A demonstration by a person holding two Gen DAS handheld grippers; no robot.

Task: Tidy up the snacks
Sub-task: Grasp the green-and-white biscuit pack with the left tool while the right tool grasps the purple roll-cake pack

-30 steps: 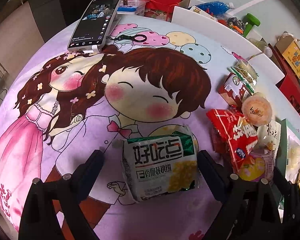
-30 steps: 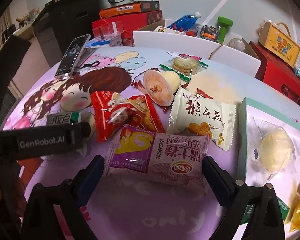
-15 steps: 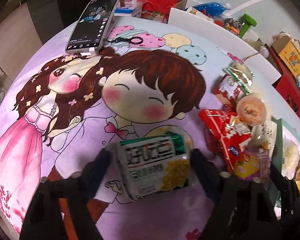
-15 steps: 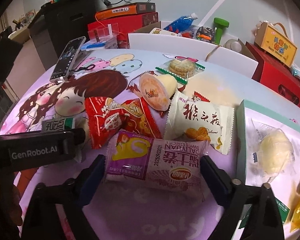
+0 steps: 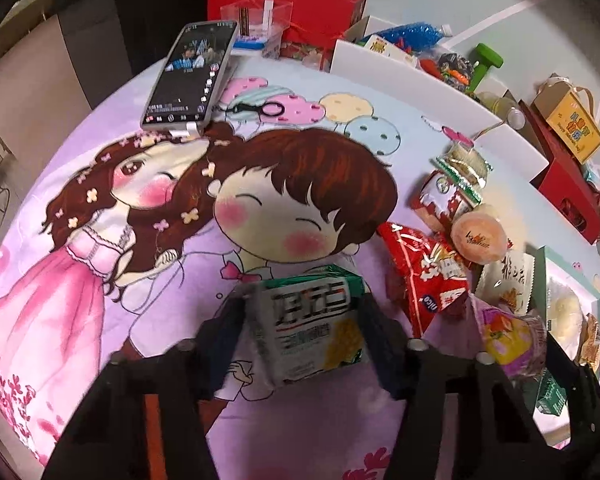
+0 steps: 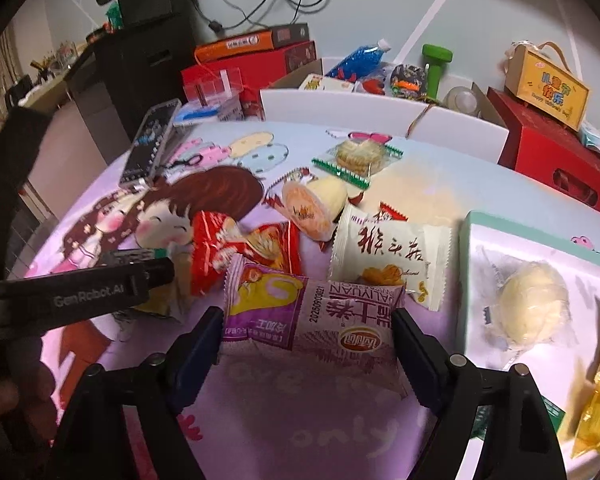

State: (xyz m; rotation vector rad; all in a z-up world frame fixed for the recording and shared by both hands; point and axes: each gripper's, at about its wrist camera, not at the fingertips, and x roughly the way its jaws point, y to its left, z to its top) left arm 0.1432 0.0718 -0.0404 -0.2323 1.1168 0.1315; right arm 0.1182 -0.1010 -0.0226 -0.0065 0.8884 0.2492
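Gripping one green packet point(image 5: 310, 326), left tongs point(image 5: 300, 340), one purple packet point(image 6: 308, 316), right tongs point(image 6: 308, 344)

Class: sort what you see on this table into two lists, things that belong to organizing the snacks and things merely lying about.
Belongs to the job:
green-and-white biscuit pack
purple snack pack
red snack packet
jelly cup
white tray

Lying about:
phone
red gift box
green bottle
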